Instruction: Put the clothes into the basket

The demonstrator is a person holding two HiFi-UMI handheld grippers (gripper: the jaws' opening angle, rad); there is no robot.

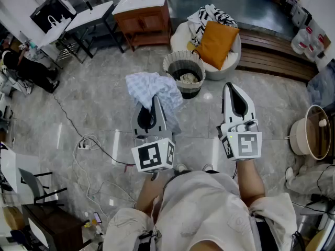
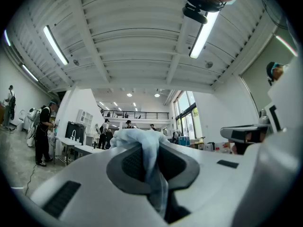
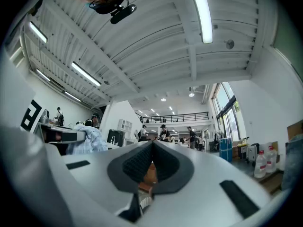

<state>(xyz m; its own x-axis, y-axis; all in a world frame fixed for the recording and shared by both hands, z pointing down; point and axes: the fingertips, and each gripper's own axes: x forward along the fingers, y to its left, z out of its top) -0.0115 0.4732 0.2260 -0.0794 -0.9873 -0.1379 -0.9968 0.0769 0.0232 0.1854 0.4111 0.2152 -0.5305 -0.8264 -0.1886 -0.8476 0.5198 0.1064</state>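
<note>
My left gripper (image 1: 155, 101) is shut on a pale blue checked cloth (image 1: 152, 89), which bunches over its tips and hangs a little to the right. In the left gripper view the cloth (image 2: 142, 148) is pinched between the dark pads and trails down the gap. The round woven basket (image 1: 184, 73) stands on the floor just beyond and right of the cloth, with some clothing inside it. My right gripper (image 1: 233, 90) is held level beside the left one, to the right of the basket. Its jaws (image 3: 151, 148) are shut with nothing between them.
Behind the basket is a white round seat (image 1: 229, 61) bearing an orange cushion (image 1: 216, 43) and a black-and-white garment (image 1: 207, 17). A wooden cabinet (image 1: 144, 20) stands at the back left, a bench (image 1: 275, 56) at the right. Cables (image 1: 86, 140) lie on the floor at the left.
</note>
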